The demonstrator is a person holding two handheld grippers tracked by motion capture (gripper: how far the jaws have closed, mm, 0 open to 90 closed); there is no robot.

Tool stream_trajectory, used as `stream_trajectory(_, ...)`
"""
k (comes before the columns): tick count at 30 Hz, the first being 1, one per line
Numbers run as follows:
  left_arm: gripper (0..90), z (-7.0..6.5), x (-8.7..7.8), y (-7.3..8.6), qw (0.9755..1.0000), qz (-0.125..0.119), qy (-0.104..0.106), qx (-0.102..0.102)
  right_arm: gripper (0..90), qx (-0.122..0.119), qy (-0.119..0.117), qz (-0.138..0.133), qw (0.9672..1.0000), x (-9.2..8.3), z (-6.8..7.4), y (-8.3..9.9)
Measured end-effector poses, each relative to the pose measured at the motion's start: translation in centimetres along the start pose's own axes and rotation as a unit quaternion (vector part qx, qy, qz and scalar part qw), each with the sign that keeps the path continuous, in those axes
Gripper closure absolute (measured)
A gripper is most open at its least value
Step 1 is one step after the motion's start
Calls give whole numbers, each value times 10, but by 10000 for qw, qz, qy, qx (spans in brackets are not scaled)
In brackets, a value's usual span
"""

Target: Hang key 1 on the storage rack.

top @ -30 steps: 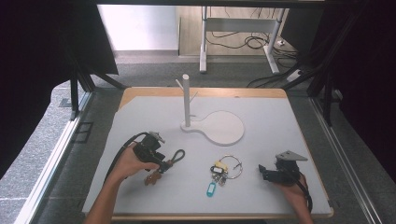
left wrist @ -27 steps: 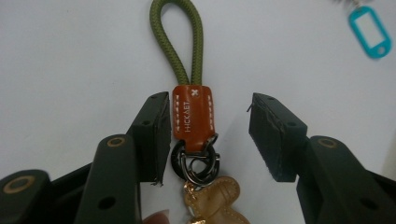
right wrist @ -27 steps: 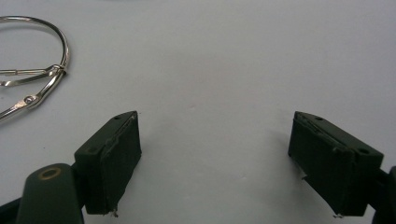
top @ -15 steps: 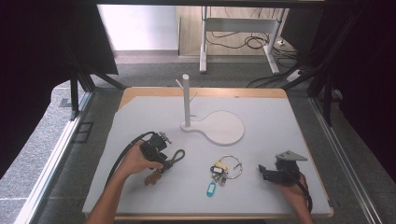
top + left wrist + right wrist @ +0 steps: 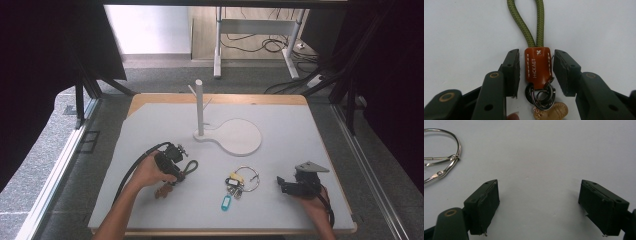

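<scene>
A keychain lies on the white table: an olive-green cord loop [image 5: 524, 22] [image 5: 189, 166], an orange leather tab [image 5: 537, 66], dark metal rings [image 5: 541, 96] and a tan charm [image 5: 551, 112] [image 5: 162, 190]. My left gripper [image 5: 536, 53] [image 5: 172, 162] straddles the tab. Its jaws have just been closing, and a thin gap still shows on each side of the tab. My right gripper [image 5: 539, 185] [image 5: 282, 184] stands open and low over bare table. A silver key ring [image 5: 446, 160] [image 5: 247, 178] lies to its left, joined to a bunch with a blue tag [image 5: 226, 202].
A white post stand [image 5: 199, 107] with small side pegs rises from a round base [image 5: 240, 136] at the middle back of the table. The table's front edge [image 5: 220, 231] runs just below both hands. Cables trail from each gripper.
My left hand has edged slightly to the right along the keychain. The right hand and the key bunch have stayed where they were.
</scene>
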State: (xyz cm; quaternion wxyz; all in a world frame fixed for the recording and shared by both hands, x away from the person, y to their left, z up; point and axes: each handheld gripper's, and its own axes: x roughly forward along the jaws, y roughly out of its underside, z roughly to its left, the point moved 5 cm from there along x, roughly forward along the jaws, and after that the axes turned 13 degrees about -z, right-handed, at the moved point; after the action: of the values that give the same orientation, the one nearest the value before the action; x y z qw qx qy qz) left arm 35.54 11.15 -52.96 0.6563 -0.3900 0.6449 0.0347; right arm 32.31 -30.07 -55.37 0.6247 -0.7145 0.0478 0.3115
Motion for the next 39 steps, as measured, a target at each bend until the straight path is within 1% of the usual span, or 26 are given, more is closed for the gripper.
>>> stream_trajectory(6,588,1,1,-1,10000,40,-16,9,168,3,-2,1,10000,0,0,0)
stream_trajectory(12,593,0,2,-2,9999,125,-74,83,168,5,-3,2,10000,0,0,0)
stream_trajectory(14,594,-2,3,-4,9995,227,-155,175,168,3,-3,1,10000,0,0,0)
stream_trajectory(15,595,-2,3,-4,9995,227,-155,175,168,3,-2,1,10000,0,0,0)
stream_trajectory(16,596,-3,3,-4,9991,292,-201,223,167,3,-2,1,10000,0,0,0)
stream_trajectory(26,640,-4,4,-6,9987,336,-317,227,167,5,-3,3,10000,0,0,0)
stream_trajectory(28,653,-3,4,-6,9987,334,-332,211,168,5,-3,3,10000,0,0,0)
stream_trajectory(34,666,-2,3,-4,9993,218,-292,105,167,6,-2,3,10000,0,0,0)
stream_trajectory(36,668,-1,2,-3,9996,142,-250,43,167,14,-4,7,10000,0,0,0)
stream_trajectory(38,669,0,1,-3,9997,118,-229,33,167,16,-5,6,10000,0,0,0)
stream_trajectory(39,669,0,0,-2,9998,56,-176,-1,167,16,-5,6,10000,0,0,0)
